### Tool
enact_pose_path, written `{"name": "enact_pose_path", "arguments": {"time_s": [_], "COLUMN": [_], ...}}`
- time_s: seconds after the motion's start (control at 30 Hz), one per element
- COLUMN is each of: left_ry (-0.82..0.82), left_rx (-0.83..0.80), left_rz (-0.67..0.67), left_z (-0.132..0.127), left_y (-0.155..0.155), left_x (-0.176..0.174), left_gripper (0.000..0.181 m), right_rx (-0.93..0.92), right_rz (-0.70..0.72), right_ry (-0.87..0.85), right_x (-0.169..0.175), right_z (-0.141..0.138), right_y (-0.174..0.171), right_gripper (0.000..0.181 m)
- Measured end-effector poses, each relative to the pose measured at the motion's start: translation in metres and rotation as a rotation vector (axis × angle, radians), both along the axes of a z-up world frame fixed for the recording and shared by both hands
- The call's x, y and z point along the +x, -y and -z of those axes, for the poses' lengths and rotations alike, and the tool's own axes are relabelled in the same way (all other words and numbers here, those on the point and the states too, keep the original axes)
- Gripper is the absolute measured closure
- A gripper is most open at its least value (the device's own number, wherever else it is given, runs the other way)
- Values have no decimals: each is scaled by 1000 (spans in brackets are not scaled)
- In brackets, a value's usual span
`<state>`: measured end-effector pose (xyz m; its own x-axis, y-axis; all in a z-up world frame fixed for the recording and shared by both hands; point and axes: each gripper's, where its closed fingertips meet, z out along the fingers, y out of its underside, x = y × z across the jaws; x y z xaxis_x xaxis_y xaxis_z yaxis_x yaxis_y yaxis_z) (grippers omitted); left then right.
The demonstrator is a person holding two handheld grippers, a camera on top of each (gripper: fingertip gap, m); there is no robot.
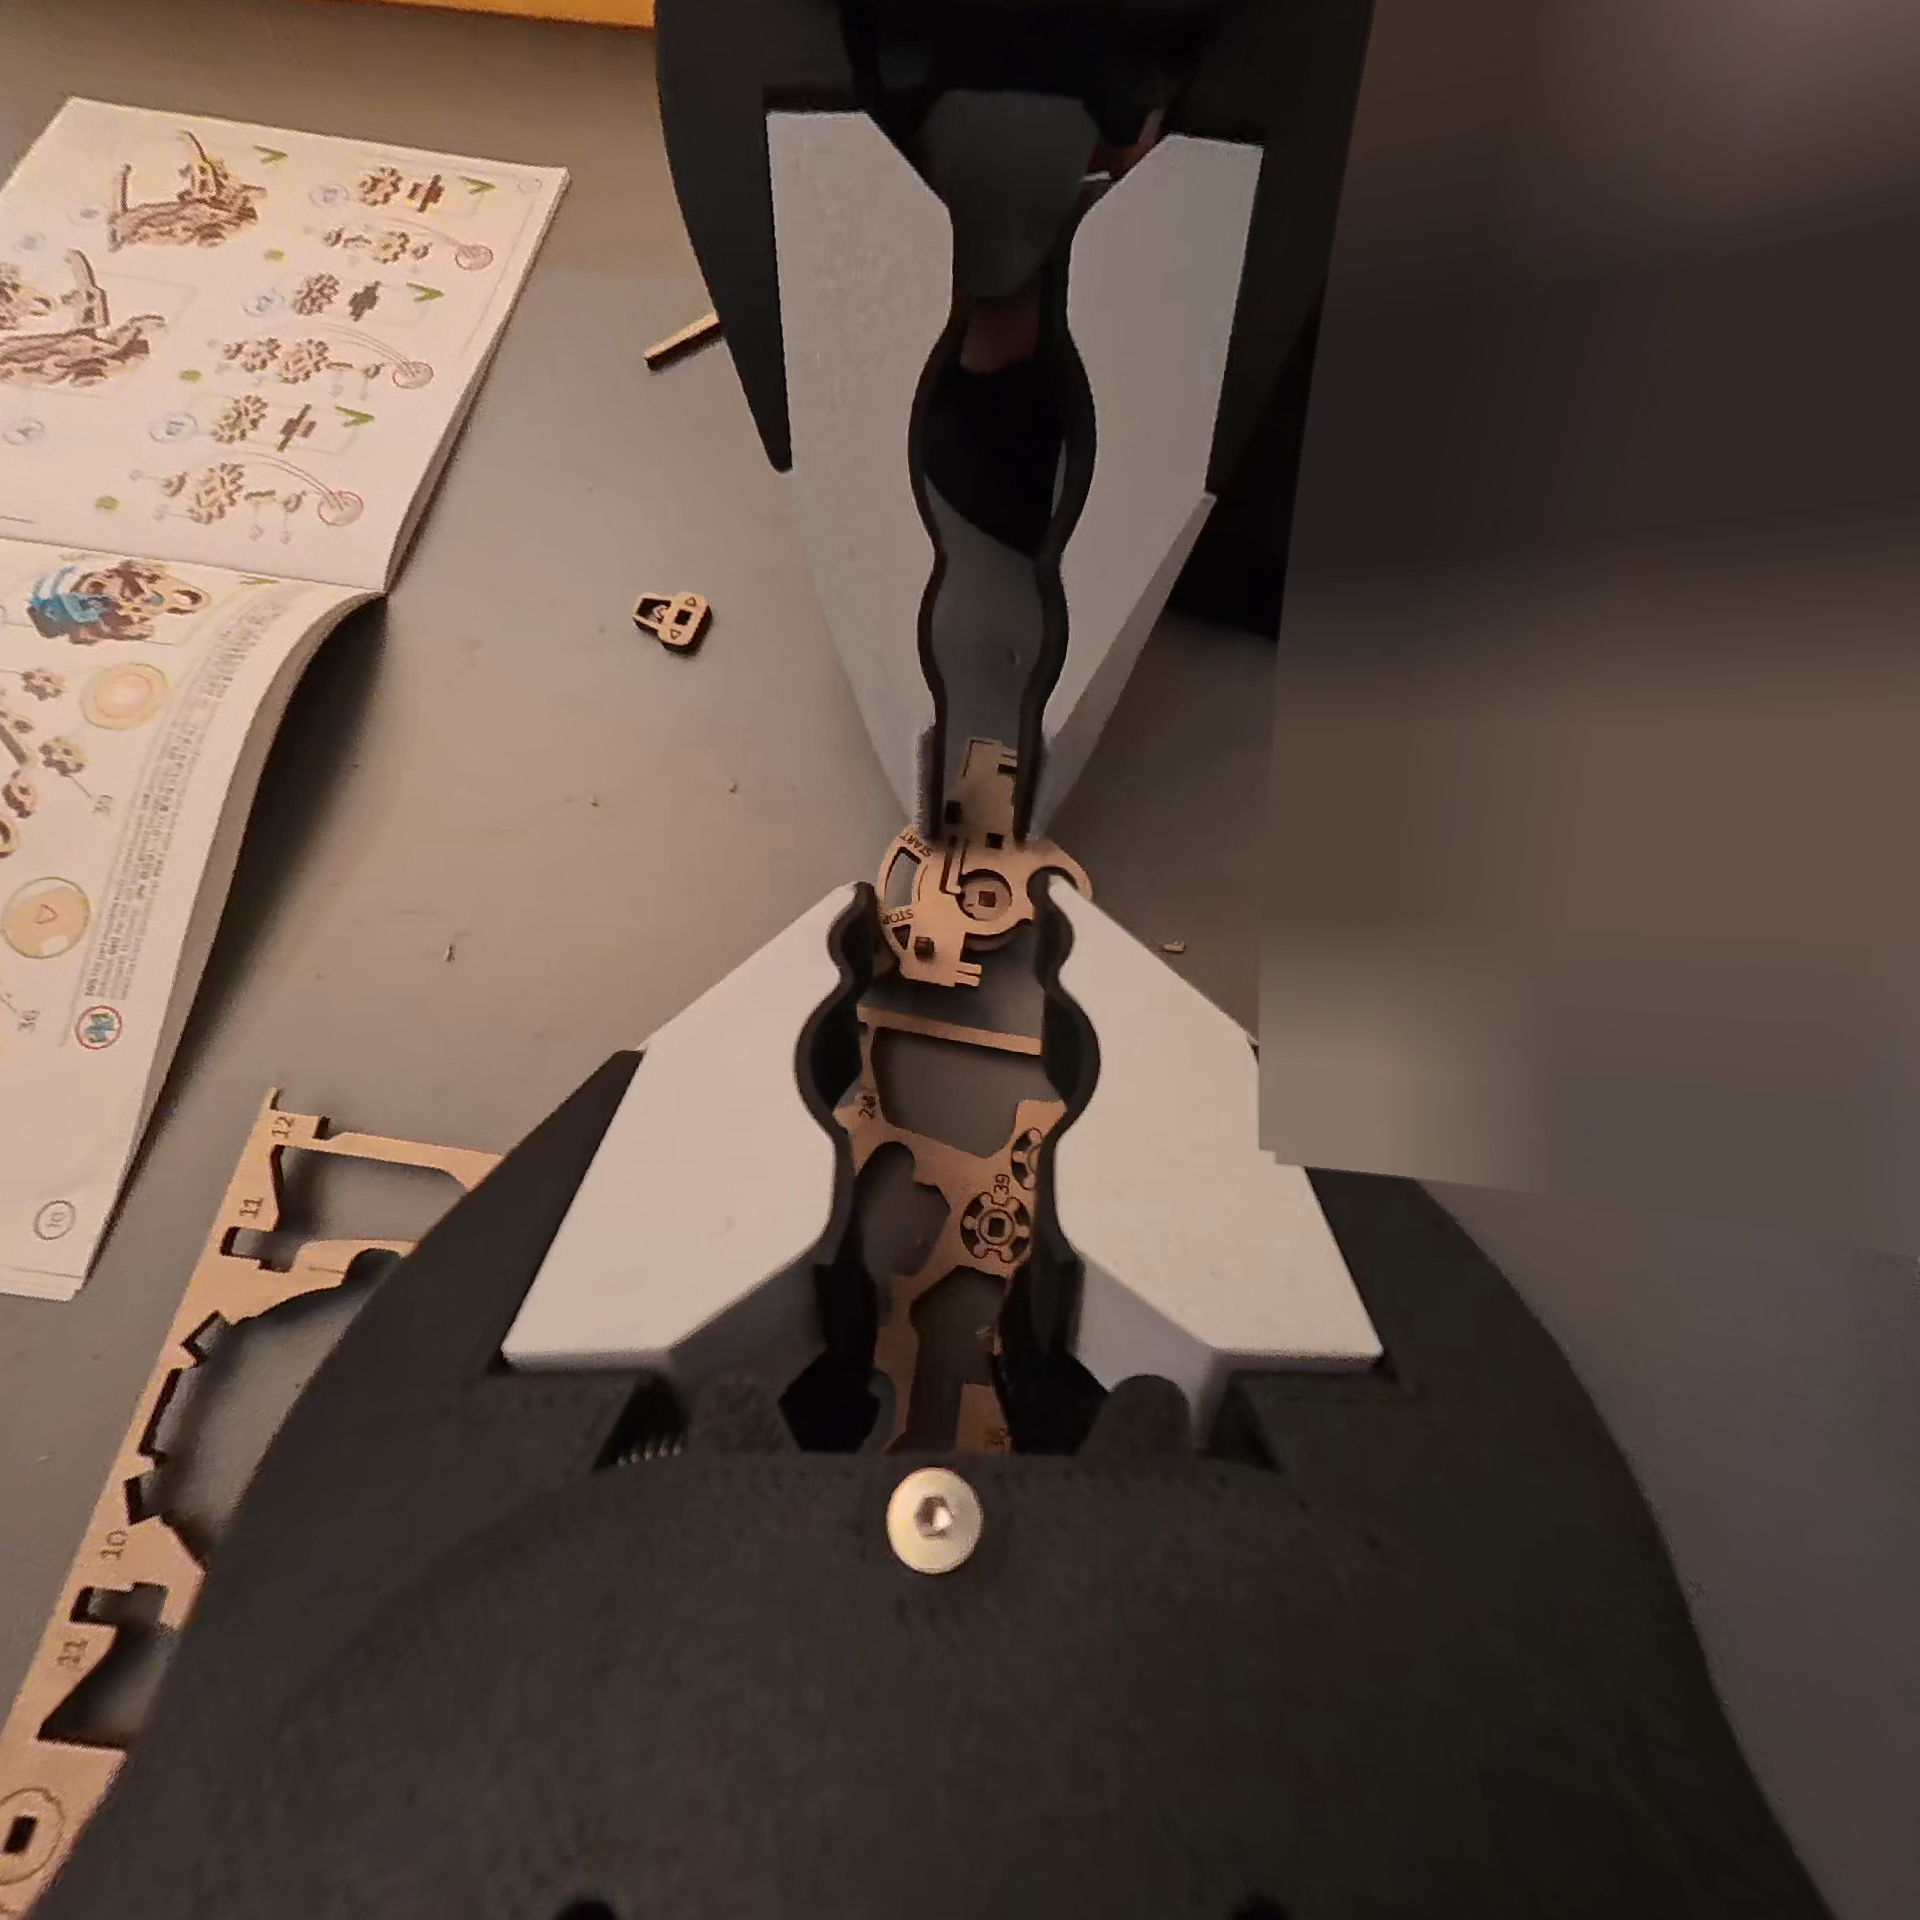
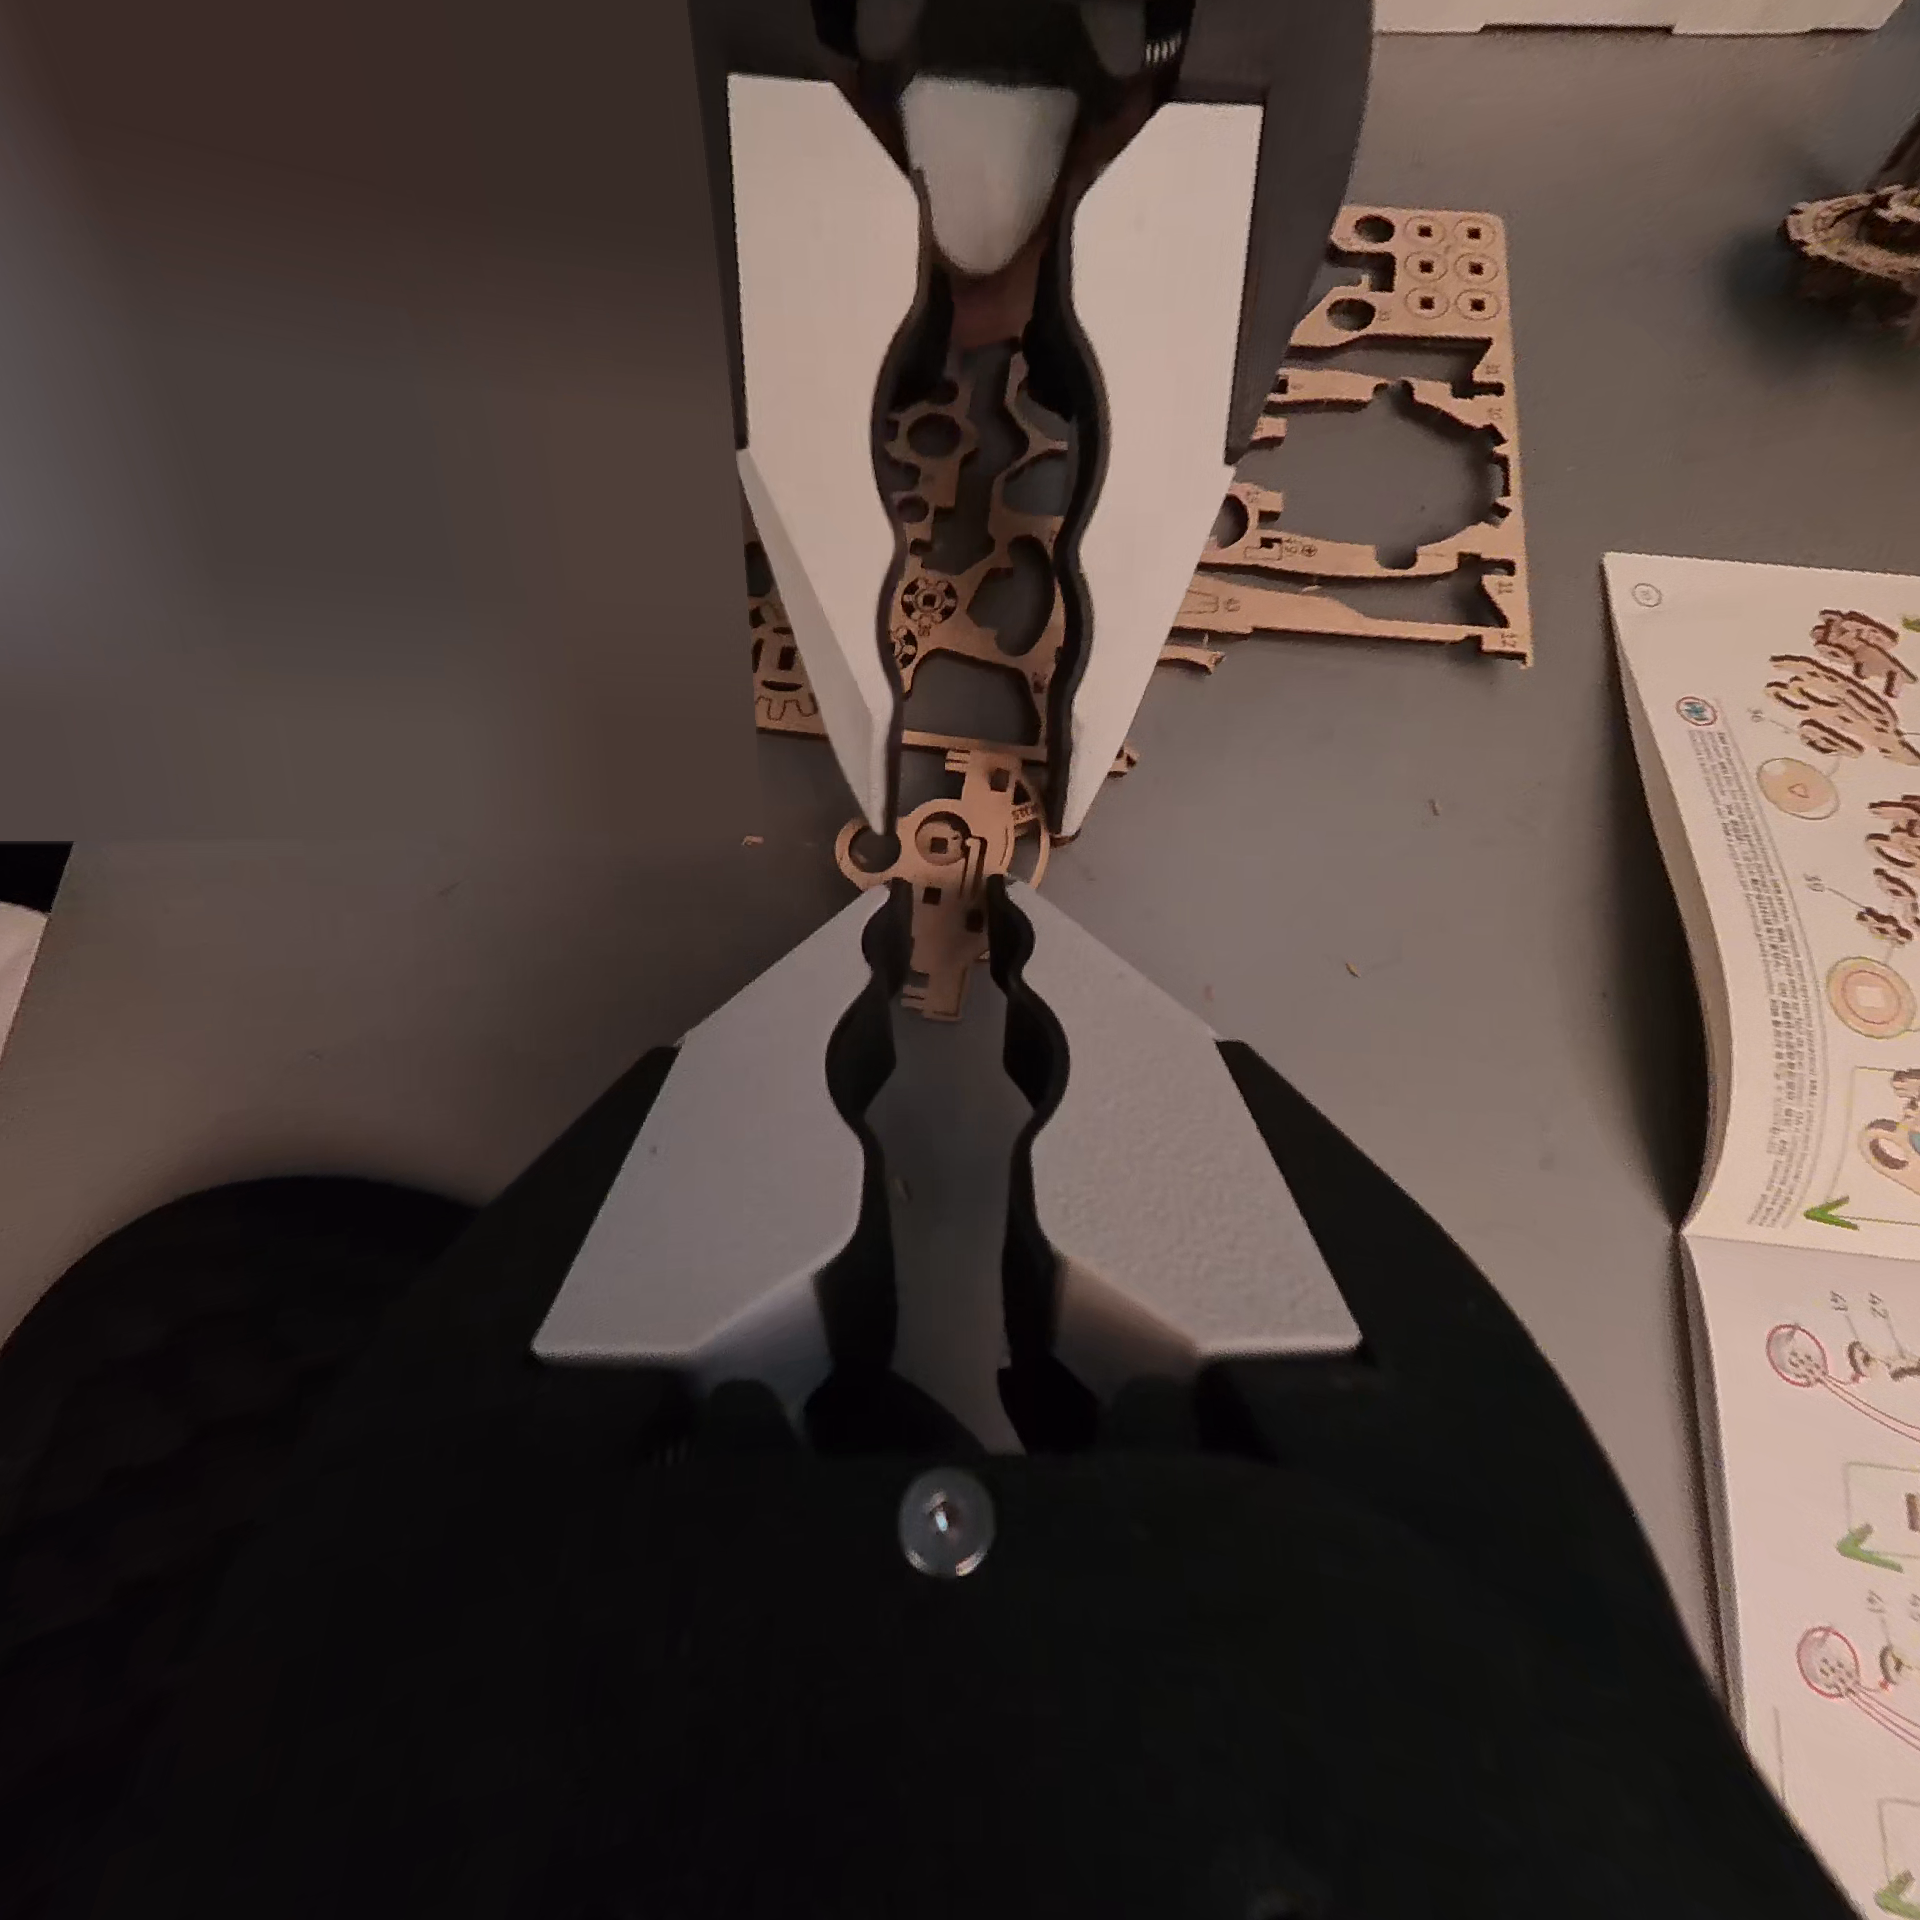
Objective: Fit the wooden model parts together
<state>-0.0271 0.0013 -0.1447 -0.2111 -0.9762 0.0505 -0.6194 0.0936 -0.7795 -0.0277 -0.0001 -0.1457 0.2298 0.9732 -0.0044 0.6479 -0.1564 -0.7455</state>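
Your left hand-held gripper (image 1: 961, 899) clamped the round wooden disc (image 1: 961, 904), and your right hand-held gripper (image 2: 940, 914) pinched the flat wooden strip (image 2: 951, 935) slotted across it. Both parts hung above the tabletop (image 1: 582, 831), beside the open instruction booklet (image 1: 208, 520).

A matte grey desk (image 1: 540, 831) fills nearly all of both views, dull and evenly lit under dim, warm light, flecked with small crumbs and scuffs. At its far edge in the left wrist view runs a yellow strip (image 1: 436, 10). The near-left desk edge (image 2: 62, 844) meets darkness.
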Motion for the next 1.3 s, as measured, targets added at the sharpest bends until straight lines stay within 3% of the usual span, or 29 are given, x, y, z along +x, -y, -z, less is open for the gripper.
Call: {"name": "enact_pose_path", "arguments": {"time_s": [0.63, 0.93, 1.13, 1.27, 1.3], "left_ry": [23, 20, 14, 13, 6], "left_rx": [51, 38, -5, -1, 15], "left_rz": [-19, -12, -12, -3, 2], "left_z": [2, 2, 1, 1, 3], "left_y": [1, 3, 3, 3, 4], "left_x": [1, -1, -4, -5, -5], "left_gripper": [152, 150, 150, 146, 134], "right_rx": [4, 33, 47, 19, 12], "right_rz": [22, -2, -16, 20, 30], "right_ry": [88, 23, 75, 84, 84], "right_x": [-1, -3, 5, 5, 5], "right_z": [2, 0, 9, 12, 12], "right_y": [2, 2, 3, -1, -3], "right_gripper": [167, 168, 139, 151, 156]}}
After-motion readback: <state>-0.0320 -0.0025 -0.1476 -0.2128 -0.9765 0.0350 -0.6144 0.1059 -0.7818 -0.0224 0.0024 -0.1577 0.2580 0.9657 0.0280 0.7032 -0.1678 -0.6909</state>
